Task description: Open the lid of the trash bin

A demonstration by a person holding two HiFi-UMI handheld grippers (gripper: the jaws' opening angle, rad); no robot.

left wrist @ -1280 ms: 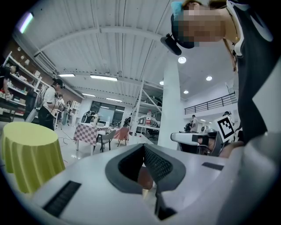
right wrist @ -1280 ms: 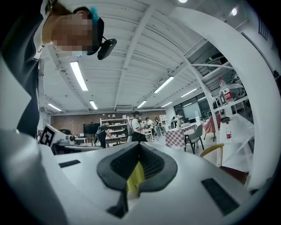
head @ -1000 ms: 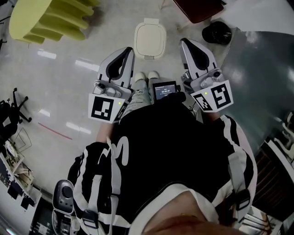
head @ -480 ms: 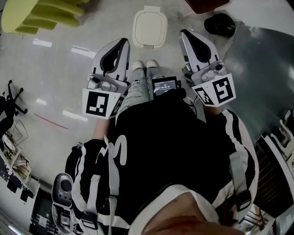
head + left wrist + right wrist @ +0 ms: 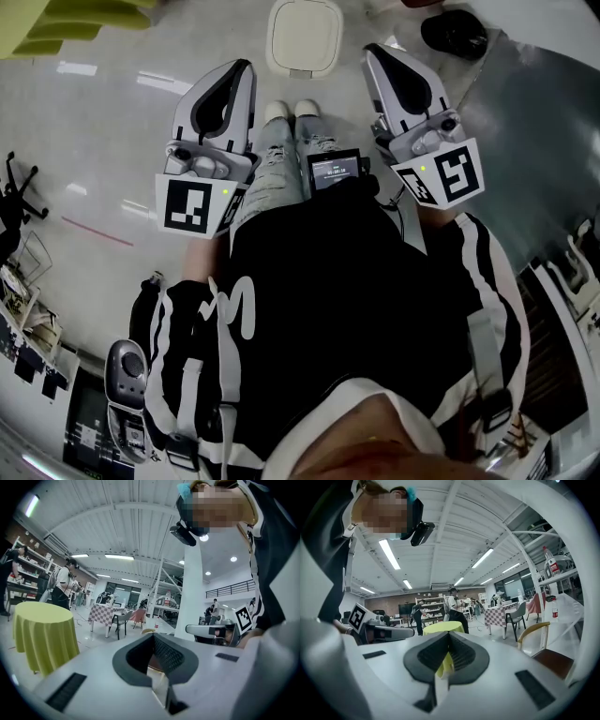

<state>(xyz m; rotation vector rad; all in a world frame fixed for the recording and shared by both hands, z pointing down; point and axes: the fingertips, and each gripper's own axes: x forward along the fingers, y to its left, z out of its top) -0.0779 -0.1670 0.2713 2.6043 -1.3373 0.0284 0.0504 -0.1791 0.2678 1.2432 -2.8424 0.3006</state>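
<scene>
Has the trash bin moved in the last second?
No. The trash bin sits higher in the head view, but its gap to the shoes is unchanged; the camera shifted.

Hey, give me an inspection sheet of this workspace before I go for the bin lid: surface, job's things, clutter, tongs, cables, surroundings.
Surface: pale glossy floor with light reflections and one thin red line.
Job's things: cream trash bin on the floor ahead of the person's shoes, lid down.
Clutter: black rounded object on the floor to the right of the bin.
Grippers: left tongs and right tongs both shut and empty, either side of the legs, apart from the bin.
Cables: nothing seen on the floor near the bin.
Surroundings: open hall with a yellow-draped round table, a checkered table, chairs, and people at shelves.
</scene>
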